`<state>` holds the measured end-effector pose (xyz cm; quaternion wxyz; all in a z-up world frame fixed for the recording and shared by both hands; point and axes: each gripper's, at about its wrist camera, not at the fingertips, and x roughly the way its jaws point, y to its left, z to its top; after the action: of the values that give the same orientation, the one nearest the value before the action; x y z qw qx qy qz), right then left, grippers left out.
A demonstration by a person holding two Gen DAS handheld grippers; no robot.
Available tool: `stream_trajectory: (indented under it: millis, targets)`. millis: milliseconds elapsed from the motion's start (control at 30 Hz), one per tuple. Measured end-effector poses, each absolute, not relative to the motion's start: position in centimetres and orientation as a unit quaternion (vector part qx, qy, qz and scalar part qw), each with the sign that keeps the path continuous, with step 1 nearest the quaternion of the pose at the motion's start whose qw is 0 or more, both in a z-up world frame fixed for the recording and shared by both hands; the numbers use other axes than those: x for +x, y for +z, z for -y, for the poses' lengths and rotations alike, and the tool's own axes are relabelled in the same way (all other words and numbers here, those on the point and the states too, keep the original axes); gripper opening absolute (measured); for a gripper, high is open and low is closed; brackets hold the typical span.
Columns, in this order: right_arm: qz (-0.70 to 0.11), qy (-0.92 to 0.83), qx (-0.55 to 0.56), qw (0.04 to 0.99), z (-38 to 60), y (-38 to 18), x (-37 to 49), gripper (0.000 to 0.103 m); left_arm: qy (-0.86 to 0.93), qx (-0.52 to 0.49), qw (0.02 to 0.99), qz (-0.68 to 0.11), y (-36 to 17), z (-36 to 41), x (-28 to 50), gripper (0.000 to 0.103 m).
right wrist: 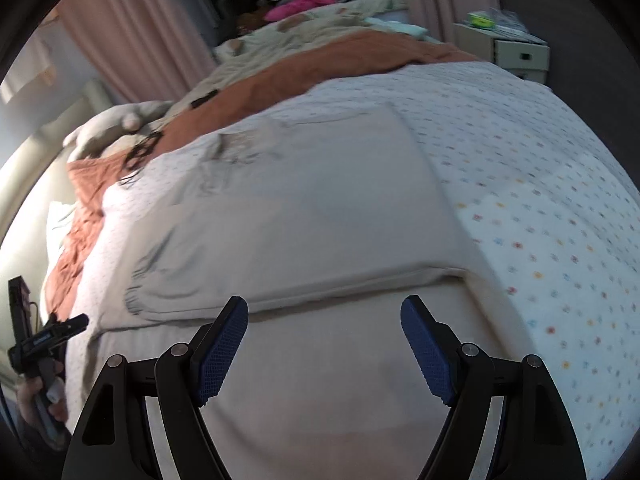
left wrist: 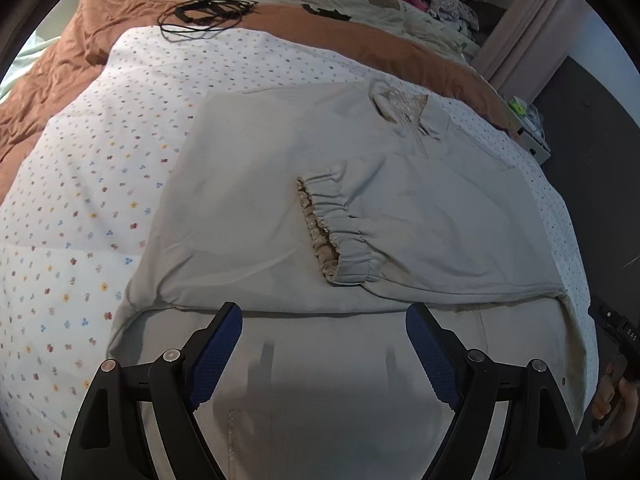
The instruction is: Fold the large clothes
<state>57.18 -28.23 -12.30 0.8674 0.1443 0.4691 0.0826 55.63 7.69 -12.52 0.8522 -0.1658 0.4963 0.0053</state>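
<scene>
A large pale beige jacket (left wrist: 280,200) lies flat on the flower-print bedspread (left wrist: 100,160), its sleeve with the gathered elastic cuff (left wrist: 340,236) folded across the body and its collar (left wrist: 404,108) at the far end. My left gripper (left wrist: 324,316) is open just above the jacket's near folded edge, nothing between its blue pads. In the right wrist view the same jacket (right wrist: 300,216) looks blurred. My right gripper (right wrist: 324,308) is open over the near edge, empty. Each view shows the other hand-held gripper at its rim.
A rust-brown quilt (left wrist: 80,60) and a black cable (left wrist: 204,16) lie beyond the jacket. Pink clothing (right wrist: 300,4) is heaped at the far end of the bed. A white drawer unit (right wrist: 512,52) stands at the bedside beside pink curtains (right wrist: 132,40).
</scene>
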Motion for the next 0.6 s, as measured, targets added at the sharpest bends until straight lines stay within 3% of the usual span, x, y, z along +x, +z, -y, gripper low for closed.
stream_trajectory:
  millis: [133, 267, 333, 433, 533, 600]
  targets:
    - [-0.489, 0.041, 0.151, 0.858, 31.4, -14.7, 57.2, 0.077, 0.011, -0.159, 0.840, -0.519, -14.5, -7.1, 57.7, 0.085]
    - [-0.508, 0.017, 0.150, 0.848, 33.2, -16.7, 58.1, 0.060, 0.018, -0.160, 0.833, -0.529, -16.0, -7.1, 59.2, 0.085]
    - [-0.512, 0.012, 0.150, 0.846, 33.7, -17.4, 58.7, 0.059, 0.022, -0.164, 0.834, -0.527, -16.4, -7.1, 59.7, 0.085]
    - [-0.516, -0.001, 0.133, 0.846, 33.8, -18.1, 59.9, 0.056, 0.026, -0.167, 0.836, -0.522, -17.0, -7.1, 60.5, 0.072]
    - [-0.523, -0.022, 0.117, 0.844, 34.0, -18.9, 61.1, 0.042, 0.019, -0.162, 0.832, -0.531, -17.8, -6.5, 61.6, 0.055]
    - [-0.528, -0.035, 0.113, 0.841, 34.4, -19.2, 61.6, 0.038, 0.016, -0.154, 0.834, -0.529, -18.0, -5.8, 62.1, 0.046]
